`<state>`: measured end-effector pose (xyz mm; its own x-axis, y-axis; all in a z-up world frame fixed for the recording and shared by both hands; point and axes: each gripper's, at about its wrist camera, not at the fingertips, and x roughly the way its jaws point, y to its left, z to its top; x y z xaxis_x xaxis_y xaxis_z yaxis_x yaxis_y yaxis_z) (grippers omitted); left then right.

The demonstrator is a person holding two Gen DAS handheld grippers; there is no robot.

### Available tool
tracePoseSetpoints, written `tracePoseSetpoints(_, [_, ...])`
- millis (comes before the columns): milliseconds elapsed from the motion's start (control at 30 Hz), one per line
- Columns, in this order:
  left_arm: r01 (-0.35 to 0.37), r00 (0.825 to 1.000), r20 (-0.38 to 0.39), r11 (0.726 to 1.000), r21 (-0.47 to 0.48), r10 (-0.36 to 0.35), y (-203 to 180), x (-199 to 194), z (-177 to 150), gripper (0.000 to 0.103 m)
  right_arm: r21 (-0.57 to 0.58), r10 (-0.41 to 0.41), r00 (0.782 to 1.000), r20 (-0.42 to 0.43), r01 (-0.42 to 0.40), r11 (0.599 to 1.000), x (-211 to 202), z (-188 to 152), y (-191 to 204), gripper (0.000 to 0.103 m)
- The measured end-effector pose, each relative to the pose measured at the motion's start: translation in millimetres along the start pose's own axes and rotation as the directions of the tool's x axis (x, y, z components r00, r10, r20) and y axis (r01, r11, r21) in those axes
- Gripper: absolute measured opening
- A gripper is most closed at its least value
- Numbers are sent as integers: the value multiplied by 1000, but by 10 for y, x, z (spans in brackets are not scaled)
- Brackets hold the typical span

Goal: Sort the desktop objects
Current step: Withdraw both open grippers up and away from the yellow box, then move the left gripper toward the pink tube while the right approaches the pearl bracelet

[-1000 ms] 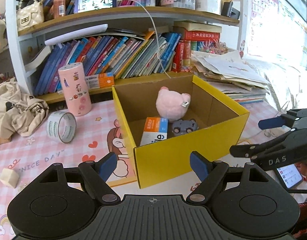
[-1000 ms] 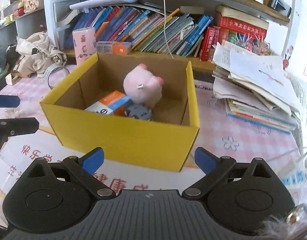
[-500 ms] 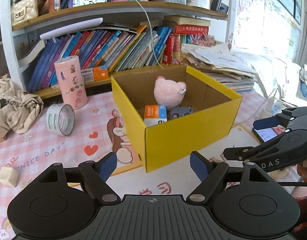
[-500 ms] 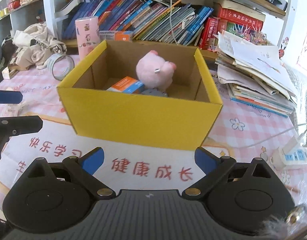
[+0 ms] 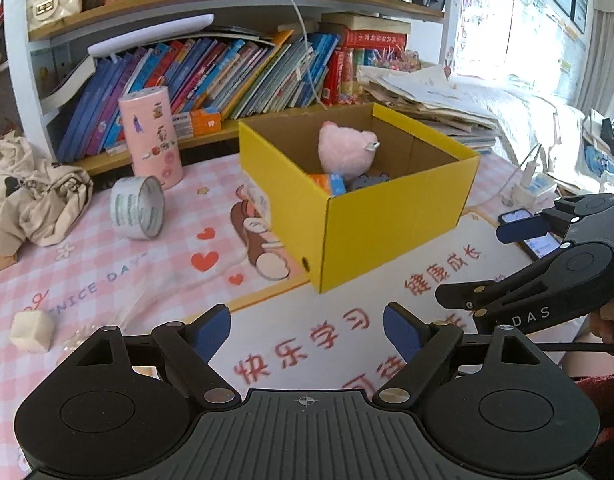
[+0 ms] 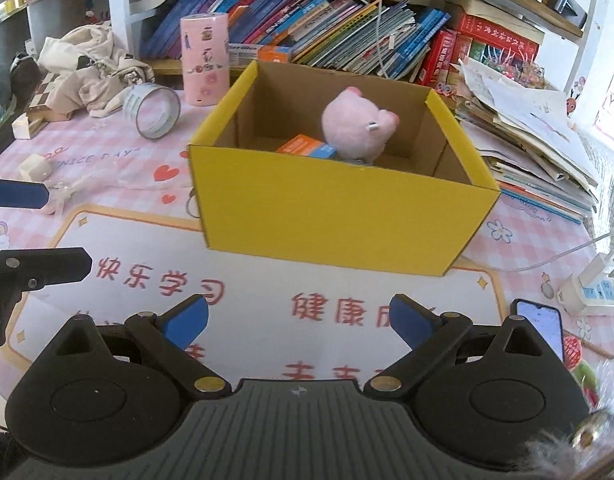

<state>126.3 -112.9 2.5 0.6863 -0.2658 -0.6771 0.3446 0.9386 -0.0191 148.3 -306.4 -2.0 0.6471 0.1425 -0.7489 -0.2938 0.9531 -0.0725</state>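
A yellow cardboard box (image 6: pixel 339 216) sits open-topped on a pink checked desk mat (image 5: pixel 107 264), its long side running roughly across the desk in front of a bookshelf (image 5: pixel 227 68). Inside, a pink plush pig (image 6: pixel 357 124) leans over an orange and blue carton (image 6: pixel 307 147); only the left wrist view shows a small grey toy (image 5: pixel 369 181) beside them. The right wrist view alone shows a phone (image 6: pixel 541 330) and power strip (image 6: pixel 593 290) to the box's right. A tape roll (image 5: pixel 138 208), pink cylinder (image 5: pixel 155 136) and white cube (image 5: pixel 31 330) lie left of it. The left gripper (image 5: pixel 307 330) is opening, empty; the right gripper (image 6: pixel 299 320) is spread wide, empty.
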Motion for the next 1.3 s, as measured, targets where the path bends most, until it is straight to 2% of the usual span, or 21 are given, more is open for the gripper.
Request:
tracePoseSetpoints(533, [-2,1000,-29,1000,-7,2,497,-266,-321,86,-37,37,999,-36,-38,999,30,-24,749,98])
tracePoseSetpoints(900, [-3,999,-43,1000,-15,3,779,-381,-495,86,-50,47,997,-54,-49,998,48,-24,1128,98])
tracePoseSetpoints(1300, [-56,996,-71,997,-61,52,1067,-457,-644,86,-126,107,991,-77,-116,985,173,78,1489,98])
